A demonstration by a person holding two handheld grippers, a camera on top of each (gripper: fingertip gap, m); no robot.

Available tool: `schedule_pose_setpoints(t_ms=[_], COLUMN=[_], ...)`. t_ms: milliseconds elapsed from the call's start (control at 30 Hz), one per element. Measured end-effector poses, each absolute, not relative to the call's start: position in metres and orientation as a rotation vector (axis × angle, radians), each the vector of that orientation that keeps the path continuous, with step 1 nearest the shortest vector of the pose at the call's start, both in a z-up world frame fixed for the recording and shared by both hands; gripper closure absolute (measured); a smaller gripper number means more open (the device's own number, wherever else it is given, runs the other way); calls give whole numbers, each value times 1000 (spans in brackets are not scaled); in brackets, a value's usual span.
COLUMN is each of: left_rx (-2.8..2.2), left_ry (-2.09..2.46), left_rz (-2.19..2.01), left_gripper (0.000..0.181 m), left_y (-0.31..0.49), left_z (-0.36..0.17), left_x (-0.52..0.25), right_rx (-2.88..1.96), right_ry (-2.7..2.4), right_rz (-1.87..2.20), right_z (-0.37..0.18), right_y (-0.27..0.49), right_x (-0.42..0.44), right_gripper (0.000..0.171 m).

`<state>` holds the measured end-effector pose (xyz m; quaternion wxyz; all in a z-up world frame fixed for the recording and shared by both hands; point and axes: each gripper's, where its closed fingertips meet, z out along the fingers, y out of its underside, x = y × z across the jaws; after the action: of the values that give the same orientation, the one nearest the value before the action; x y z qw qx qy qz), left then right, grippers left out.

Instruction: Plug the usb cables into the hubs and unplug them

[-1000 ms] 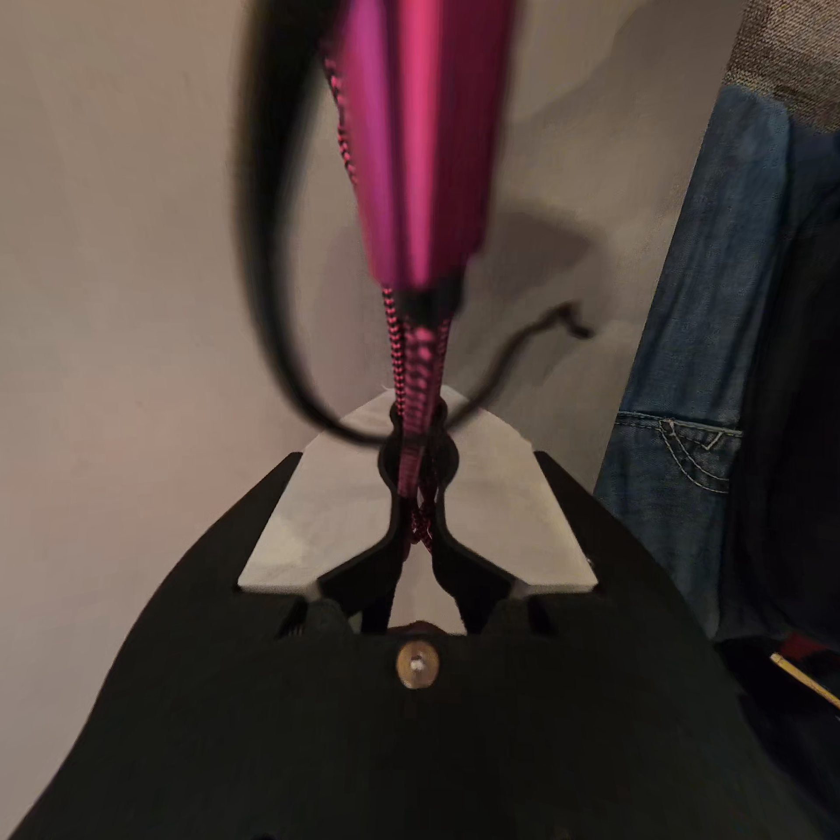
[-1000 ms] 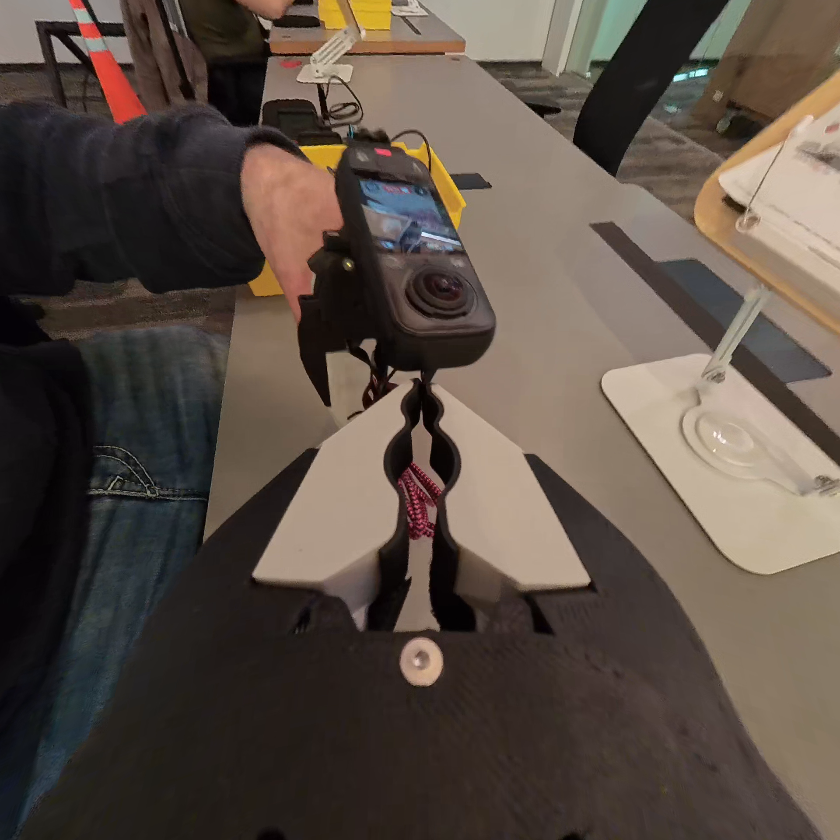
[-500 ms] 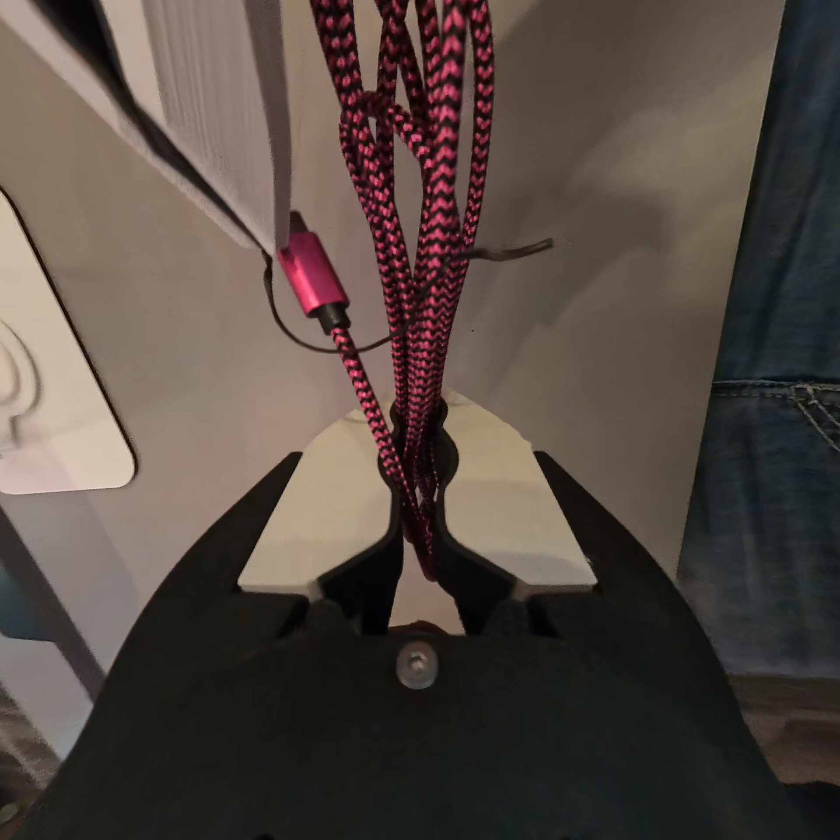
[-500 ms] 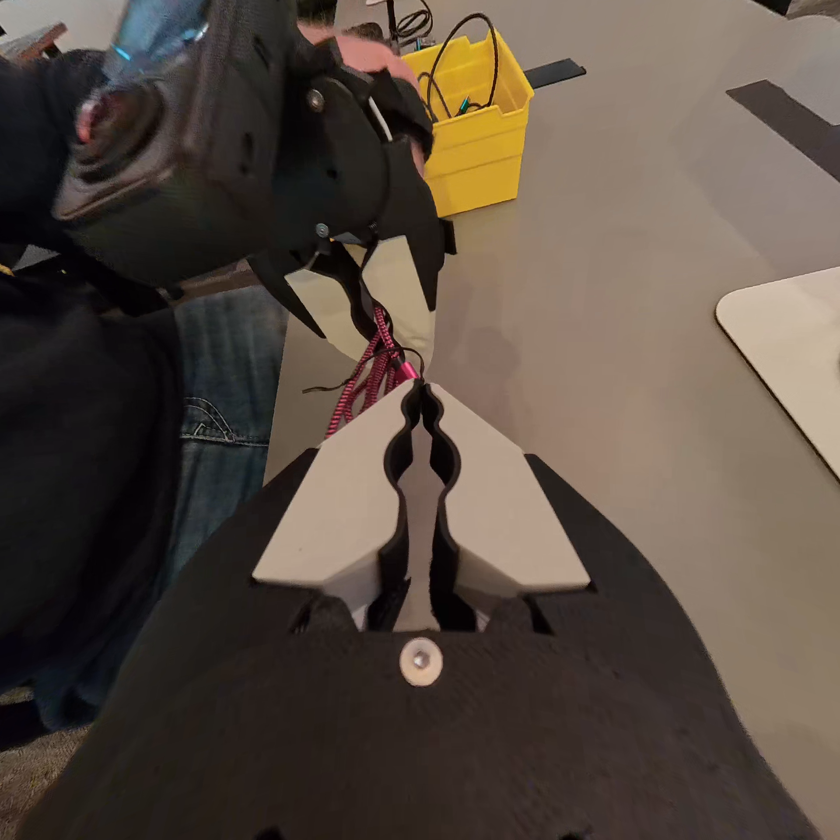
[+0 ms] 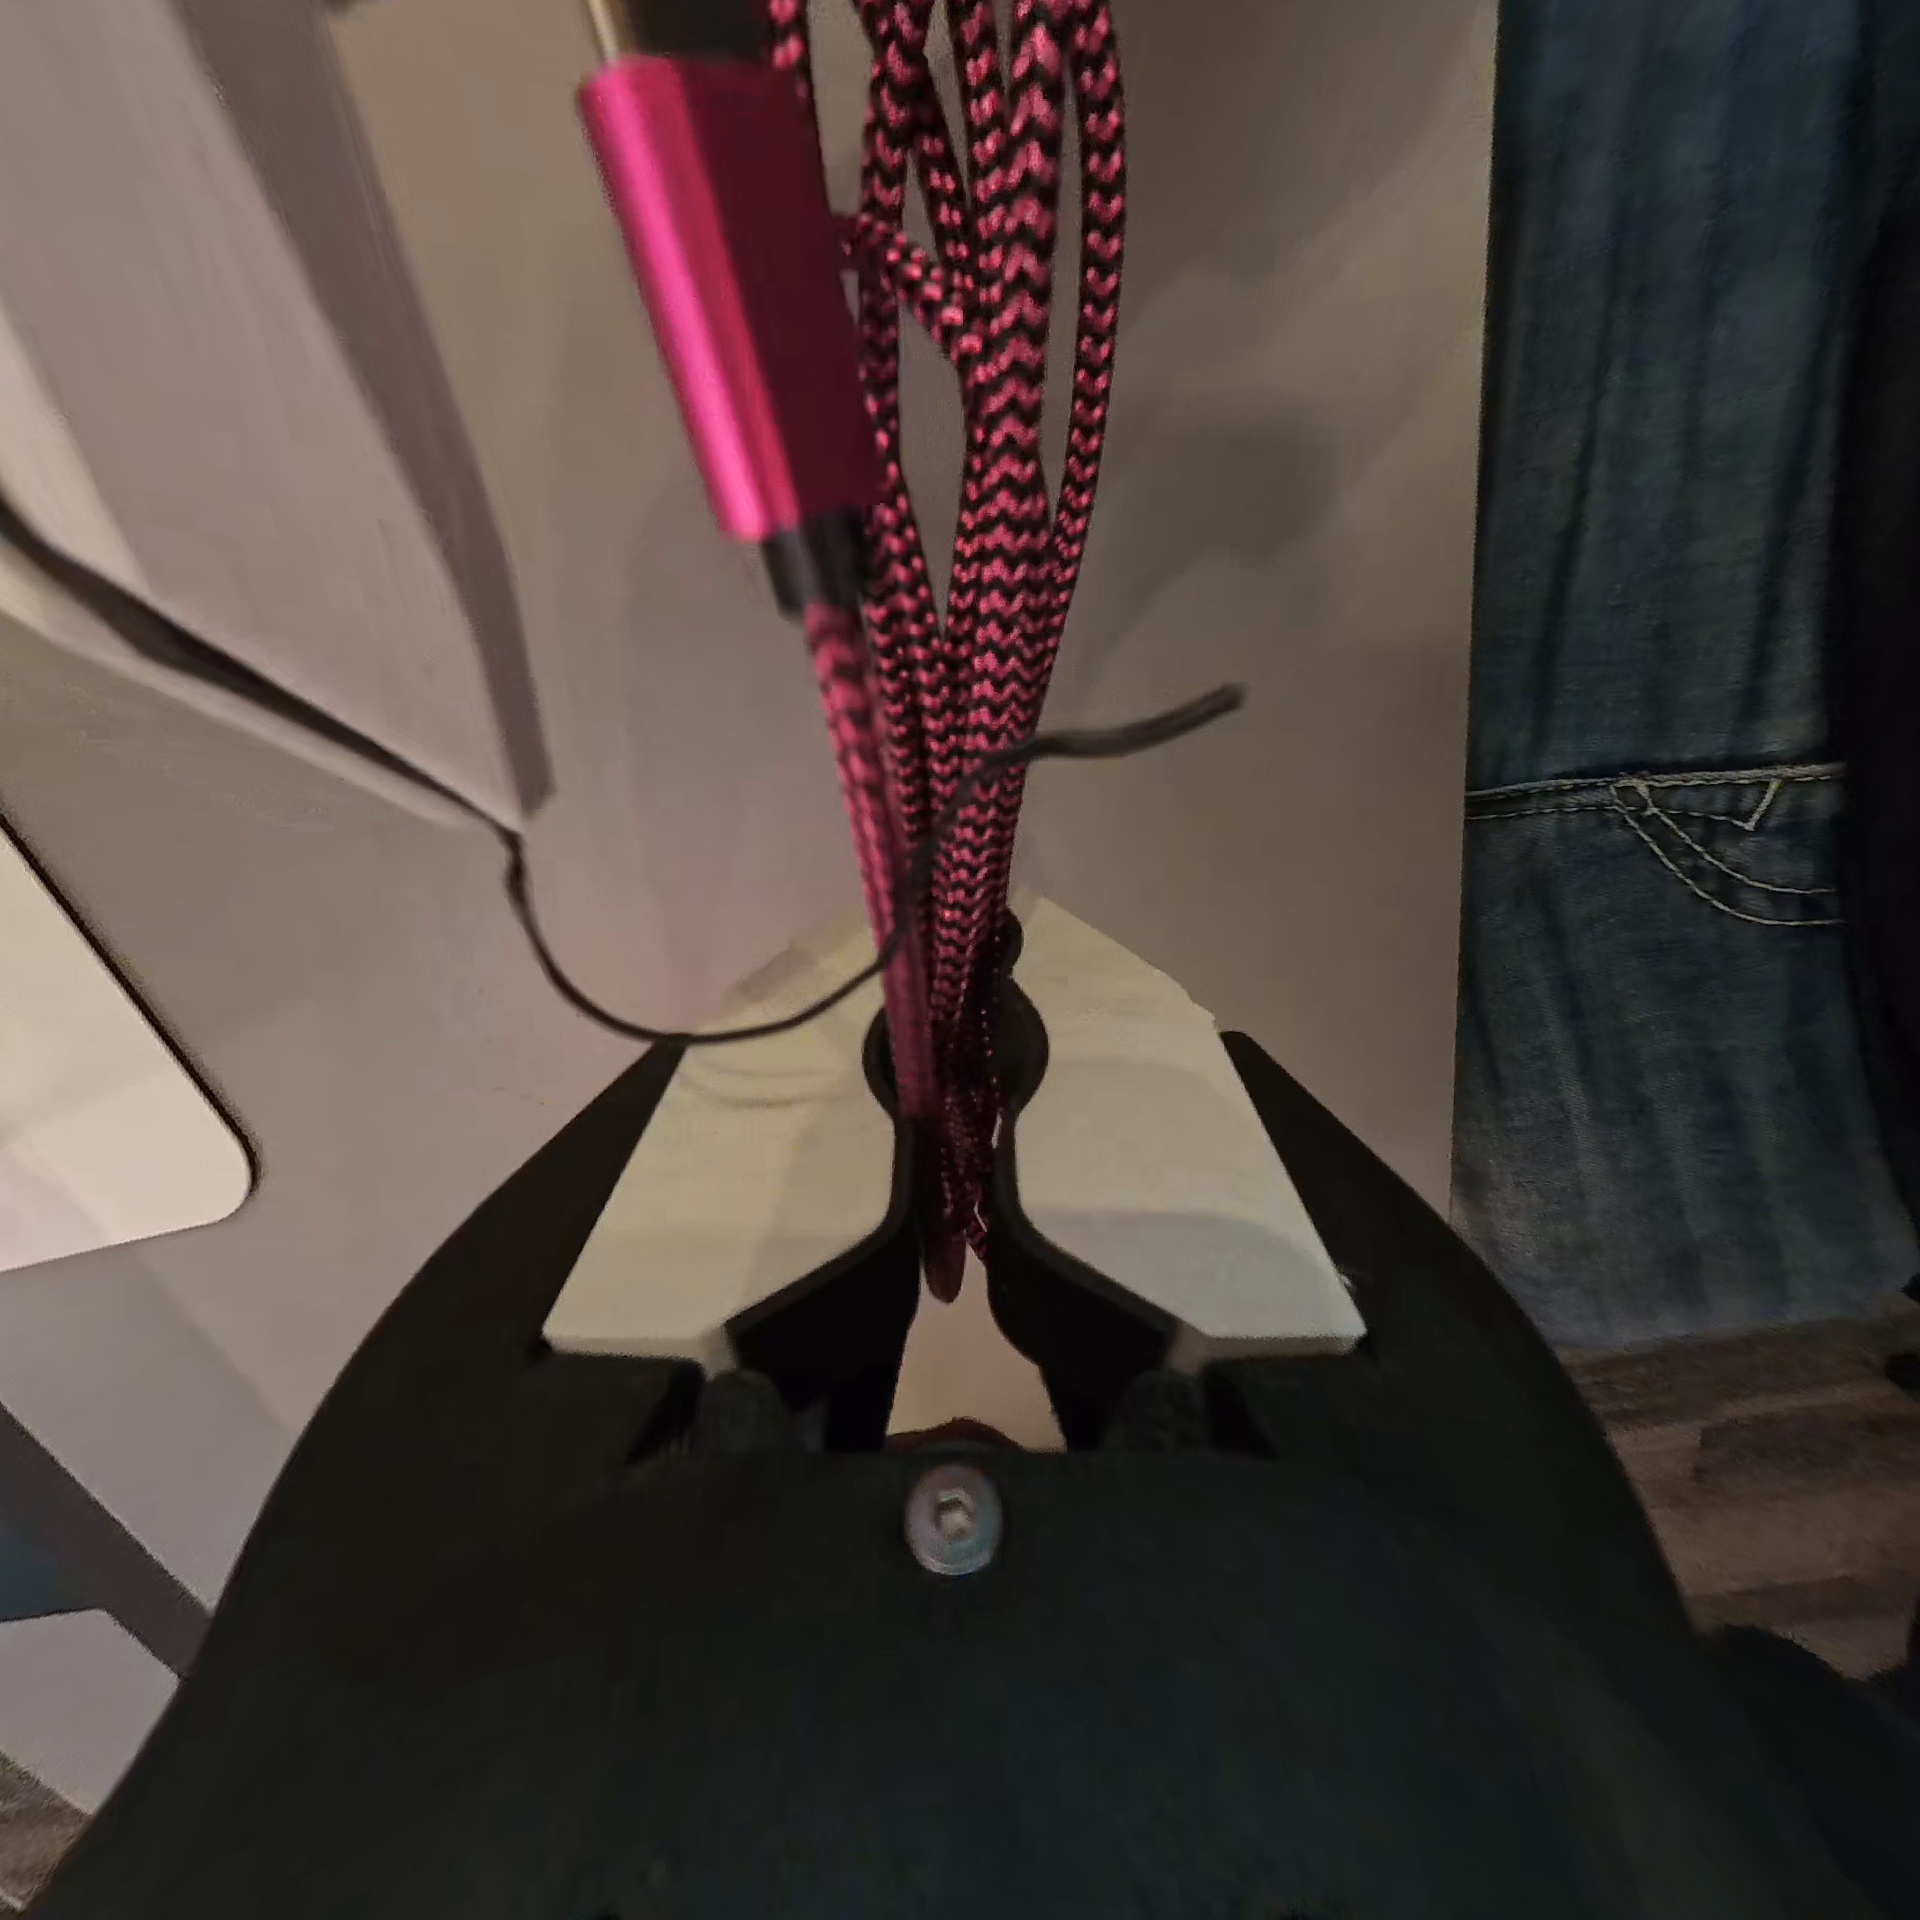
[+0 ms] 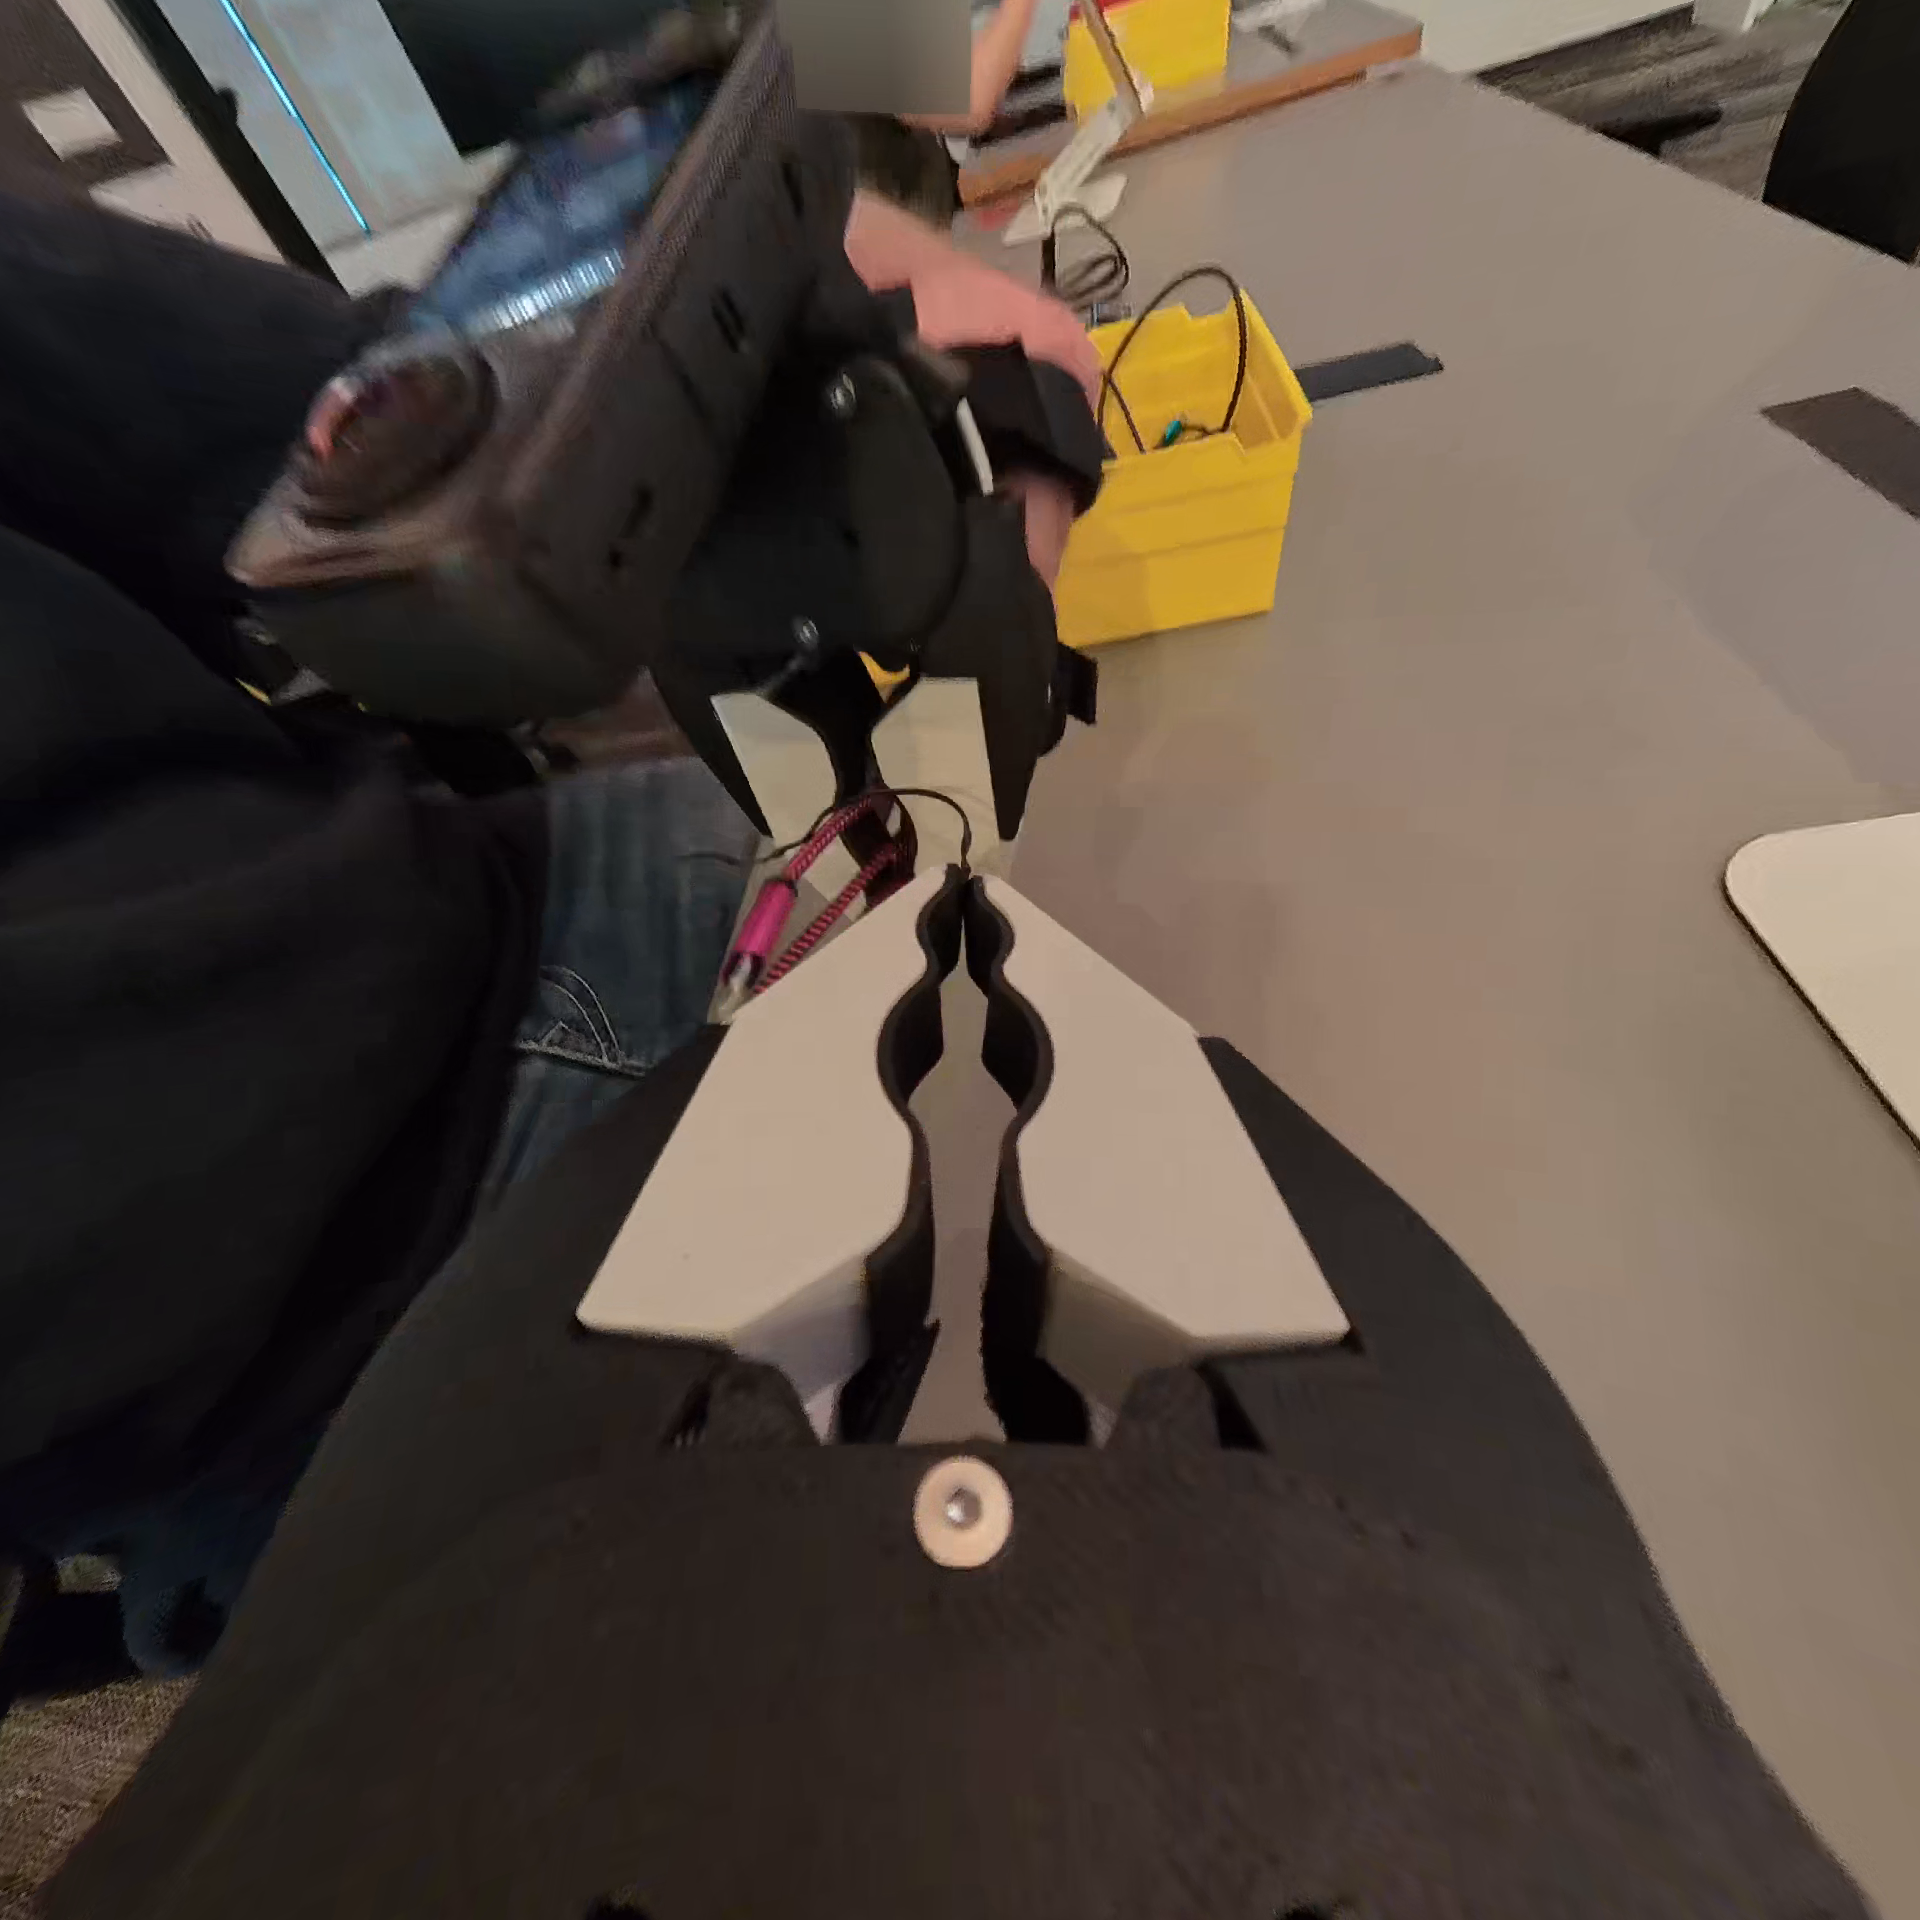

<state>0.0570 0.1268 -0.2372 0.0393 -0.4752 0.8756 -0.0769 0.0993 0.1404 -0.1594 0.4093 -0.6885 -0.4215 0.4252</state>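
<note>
A grey table [image 6: 1455, 727] holds a yellow bin [image 6: 1174, 540]. Above its near edge, the left gripper [image 5: 951, 1049] is clamped on a limp bundle of pink braided usb cables [image 5: 977, 582]. The right gripper [image 6: 961, 894], fingertips pinched on a thin black thread [image 6: 935, 805], would likely do better taking the rigid pink plug [image 5: 727, 343], not the floppy cord.

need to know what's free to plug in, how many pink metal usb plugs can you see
1. The pink metal USB plug hangs beside the pink-and-black braided cable bundle clamped in the left hand-held gripper. The bundle could hide another.
</note>
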Motion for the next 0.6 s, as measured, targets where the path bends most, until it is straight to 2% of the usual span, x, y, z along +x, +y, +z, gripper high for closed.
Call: schedule_pose_setpoints(t_ms=[600], left_rx=[-1375], left_ry=[2709], left_rz=[-271], left_gripper=[174], left_y=[123], left_z=[-215], left_x=[80], right_rx=[-1615], right_ry=[-1218], right_rz=[895], right_z=[-169], right_y=[128], right_x=[109], right_gripper=[171])
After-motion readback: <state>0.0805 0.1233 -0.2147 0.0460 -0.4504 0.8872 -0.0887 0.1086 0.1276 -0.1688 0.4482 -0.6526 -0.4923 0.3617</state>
